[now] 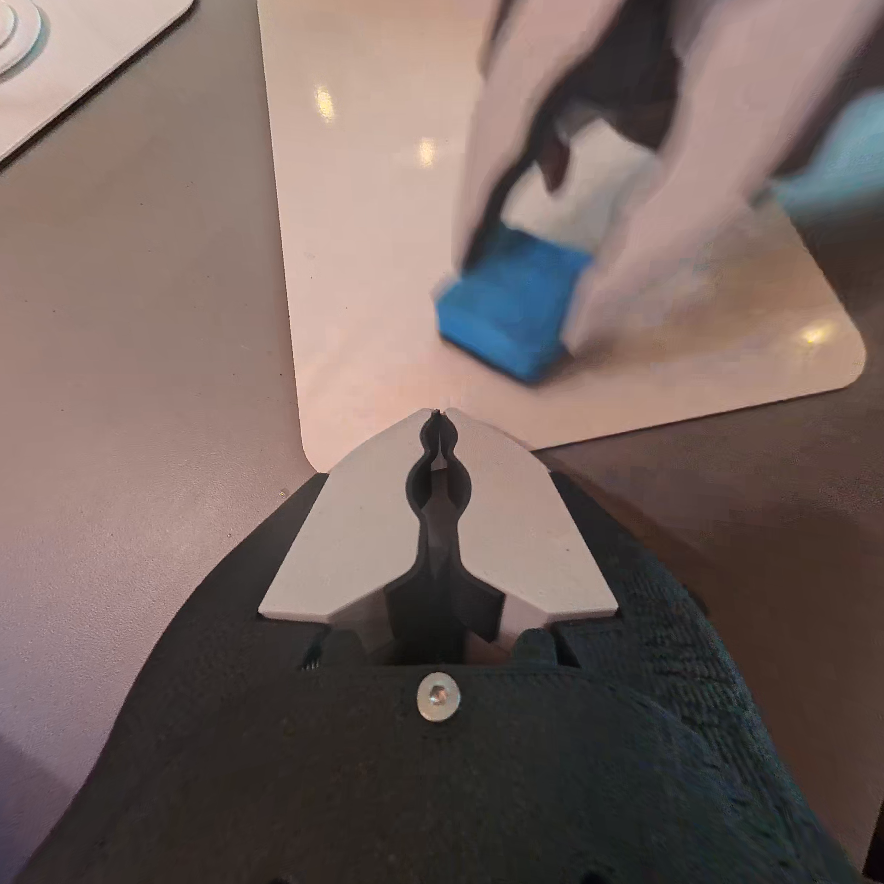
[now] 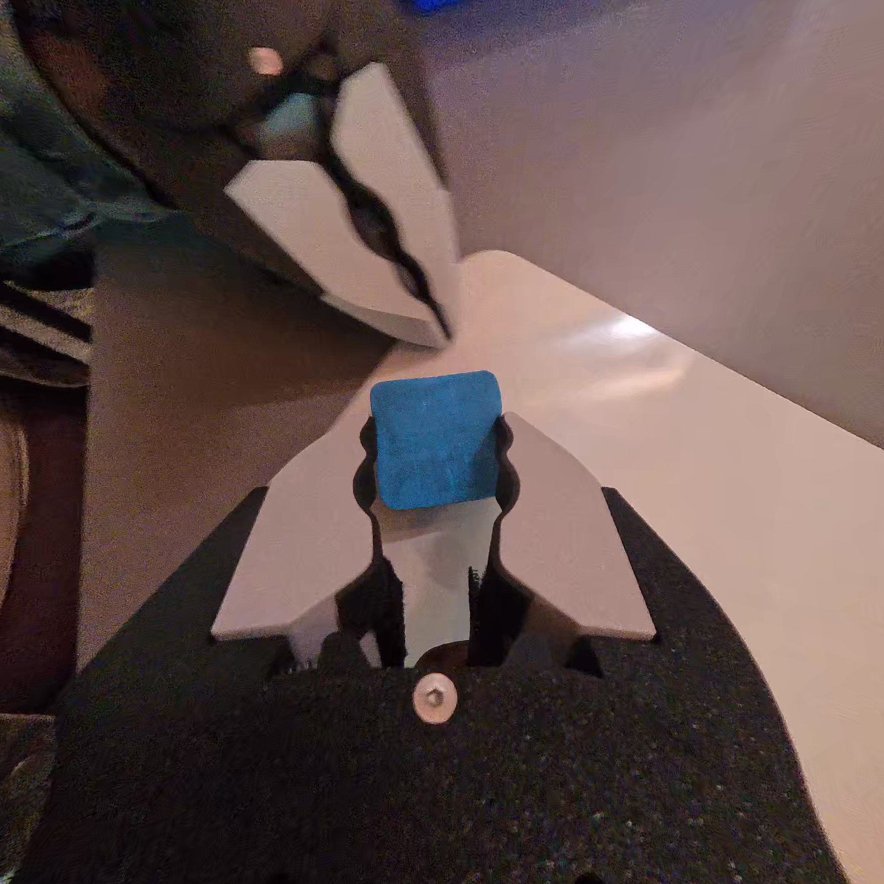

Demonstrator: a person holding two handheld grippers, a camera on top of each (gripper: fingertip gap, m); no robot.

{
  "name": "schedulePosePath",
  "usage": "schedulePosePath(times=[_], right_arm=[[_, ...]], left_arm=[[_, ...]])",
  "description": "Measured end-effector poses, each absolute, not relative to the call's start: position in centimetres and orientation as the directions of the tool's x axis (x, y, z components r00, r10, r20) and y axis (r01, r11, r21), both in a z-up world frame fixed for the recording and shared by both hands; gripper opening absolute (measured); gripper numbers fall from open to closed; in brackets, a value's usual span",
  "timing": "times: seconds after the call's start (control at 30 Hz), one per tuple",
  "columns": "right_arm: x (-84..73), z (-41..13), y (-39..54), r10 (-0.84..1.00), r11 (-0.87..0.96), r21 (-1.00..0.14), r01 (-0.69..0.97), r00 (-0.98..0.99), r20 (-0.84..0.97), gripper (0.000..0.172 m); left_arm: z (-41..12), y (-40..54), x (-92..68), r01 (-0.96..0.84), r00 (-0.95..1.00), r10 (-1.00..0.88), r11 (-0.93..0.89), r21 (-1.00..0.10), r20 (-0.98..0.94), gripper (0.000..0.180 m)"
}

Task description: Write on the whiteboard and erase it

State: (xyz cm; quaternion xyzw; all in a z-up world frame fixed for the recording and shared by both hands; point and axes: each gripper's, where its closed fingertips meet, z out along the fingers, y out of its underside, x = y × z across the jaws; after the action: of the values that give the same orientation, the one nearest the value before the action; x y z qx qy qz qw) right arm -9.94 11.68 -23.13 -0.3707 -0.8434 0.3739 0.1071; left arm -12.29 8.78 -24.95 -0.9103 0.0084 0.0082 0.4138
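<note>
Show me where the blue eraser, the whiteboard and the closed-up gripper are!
Blue eraser (image 2: pixel 433 445): right wrist view, on its fuzzy blue face, between the right gripper's fingers.
Whiteboard (image 1: pixel 382 239): left wrist view, on a bare part of its white surface.
Left gripper (image 1: pixel 439 412): left wrist view, where its two shut fingertips meet.

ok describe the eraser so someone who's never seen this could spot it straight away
Find the white whiteboard lying flat on the brown table. Near its corner, the right claw pinches a small blocky eraser with its face on the board. It is the only bright blue object on the board.
</note>
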Motion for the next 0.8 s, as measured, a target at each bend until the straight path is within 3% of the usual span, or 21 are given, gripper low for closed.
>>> schedulePosePath(times=[0.17, 0.23, 0.4, 0.47, 0.6, 0.67, 0.8], right_arm=[[-16.9, -23.5, 27.2, 0.962, 0.212, -0.708, 0.673, -0.273, 0.029, 0.048], [-17.3, -23.5, 25.5, 0.953, 0.258, -0.694, 0.672, -0.295, 0.068, 0.048], [-15.6, -23.3, 11.1, 0.774, 0.494, -0.712, 0.499, -0.626, 0.098, 0.048], [-17.3, -23.4, 13.4, 0.813, 0.425, -0.725, 0.541, -0.581, 0.043, 0.048], [-19.8, -23.5, 26.6, 0.968, 0.223, -0.707, 0.671, -0.237, 0.081, 0.048], [-18.4, -23.5, 28.8, 0.987, 0.146, -0.712, 0.687, -0.151, 0.057, 0.048], [-12.6, -23.4, 19.1, 0.926, 0.284, -0.738, 0.612, -0.374, 0.046, 0.048]], left_arm=[[-24.9, 8.8, -12.3, -0.020, 1.000, -0.008, -0.657, -0.753, -0.019, 0.001], [-24.9, 8.8, -12.3, -0.019, 1.000, -0.008, -0.657, -0.753, -0.017, 0.001], [-24.9, 8.8, -12.3, -0.036, 0.999, -0.008, -0.657, -0.753, -0.042, 0.001], [-24.9, 8.8, -12.3, -0.038, 0.999, -0.008, -0.657, -0.753, -0.044, 0.001], [-24.9, 8.8, -12.3, -0.055, 0.998, -0.007, -0.656, -0.753, -0.067, 0.001], [-24.9, 8.8, -12.3, -0.058, 0.997, -0.006, -0.656, -0.753, -0.072, 0.001], [-24.9, 8.9, -12.4, -0.049, 0.998, -0.002, -0.656, -0.753, -0.063, 0.001]])
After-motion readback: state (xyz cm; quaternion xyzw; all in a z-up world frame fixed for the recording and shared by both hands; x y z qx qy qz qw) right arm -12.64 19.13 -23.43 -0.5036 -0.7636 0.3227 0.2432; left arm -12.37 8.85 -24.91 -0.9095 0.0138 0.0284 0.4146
